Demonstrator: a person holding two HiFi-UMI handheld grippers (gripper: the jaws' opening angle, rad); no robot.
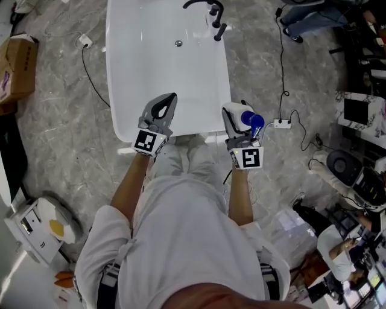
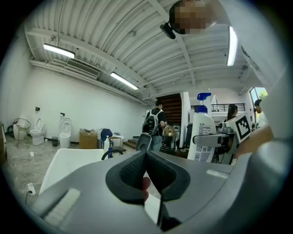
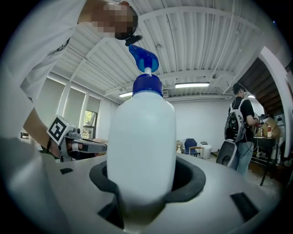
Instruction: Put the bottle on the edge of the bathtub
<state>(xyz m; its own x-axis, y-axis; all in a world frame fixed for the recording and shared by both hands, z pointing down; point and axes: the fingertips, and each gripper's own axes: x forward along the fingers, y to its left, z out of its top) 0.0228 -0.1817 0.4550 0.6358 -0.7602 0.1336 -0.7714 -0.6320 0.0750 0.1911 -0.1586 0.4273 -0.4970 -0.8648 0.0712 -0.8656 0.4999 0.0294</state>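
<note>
A white bottle [image 1: 247,117] with a blue pump top is held upright-tilted in my right gripper [image 1: 240,125], whose jaws are shut on its body. In the right gripper view the bottle [image 3: 142,146] fills the middle, with the blue pump [image 3: 143,58] above it. It hangs just off the near right corner of the white bathtub [image 1: 145,78]. My left gripper [image 1: 170,99] is over the tub's near rim, its jaws shut with nothing between them. In the left gripper view its closed tips [image 2: 145,154] point past the tub [image 2: 68,160] and the bottle [image 2: 201,132] shows to the right.
A black faucet [image 1: 212,12] stands at the tub's far right rim, a drain [image 1: 178,43] in its floor. A cardboard box [image 1: 15,66] lies at the left; a power strip [image 1: 282,124] and cables lie at the right. A person with a backpack [image 2: 155,122] stands beyond.
</note>
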